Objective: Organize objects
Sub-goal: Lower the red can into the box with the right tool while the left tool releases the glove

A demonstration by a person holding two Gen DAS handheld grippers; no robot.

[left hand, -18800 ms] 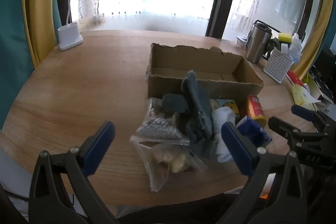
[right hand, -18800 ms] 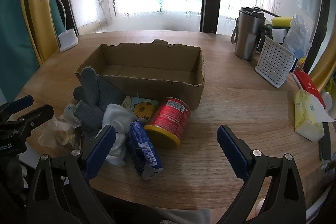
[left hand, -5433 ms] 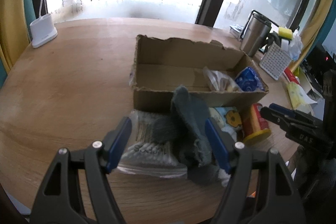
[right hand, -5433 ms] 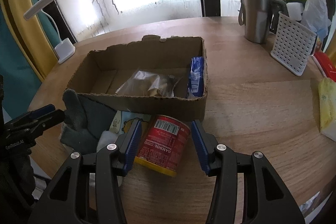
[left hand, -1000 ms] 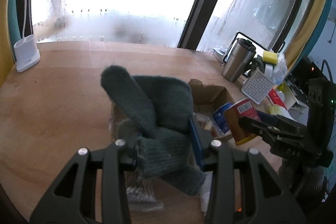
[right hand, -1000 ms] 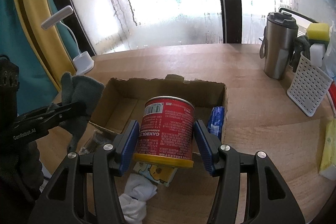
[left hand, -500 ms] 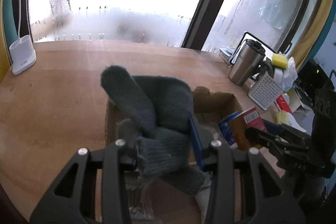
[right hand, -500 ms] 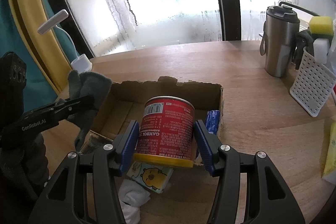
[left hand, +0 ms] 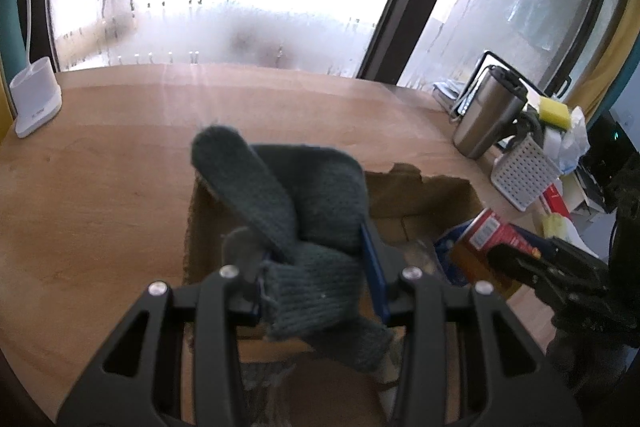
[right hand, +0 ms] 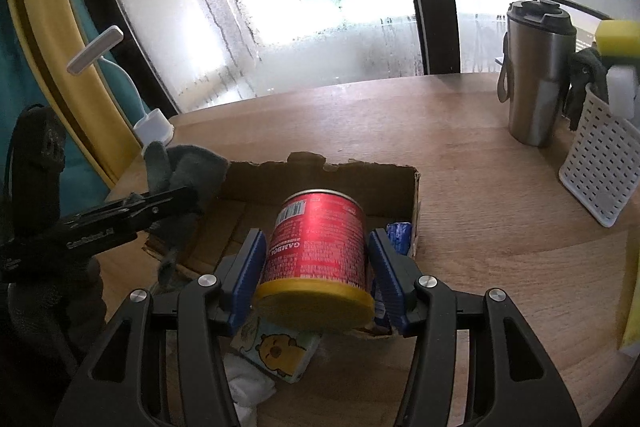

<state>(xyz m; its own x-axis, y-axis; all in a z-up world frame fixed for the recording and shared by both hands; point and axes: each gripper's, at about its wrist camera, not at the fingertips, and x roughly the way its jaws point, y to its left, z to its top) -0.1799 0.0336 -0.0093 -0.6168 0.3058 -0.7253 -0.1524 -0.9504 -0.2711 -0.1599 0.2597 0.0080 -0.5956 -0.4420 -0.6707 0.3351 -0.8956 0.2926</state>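
both grippers moved over the box (right hand: 414,203), clamping glove (left hand: 304,223) and can (right hand: 320,247).

red can (right hand: 320,247) lifted off the table (in right gripper (right hand: 316,263)), grey glove (left hand: 304,223) raised over the box (left hand: 420,195)

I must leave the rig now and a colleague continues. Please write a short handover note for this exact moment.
Left gripper: shut on the grey knit glove, held above the left part of the cardboard box.
Right gripper: shut on the red can, held over the box's near right side.
Done: blue snack packet lies in the box.
Left: put down glove and can; the yellow cartoon packet and white cloth lie on the table in front of the box.
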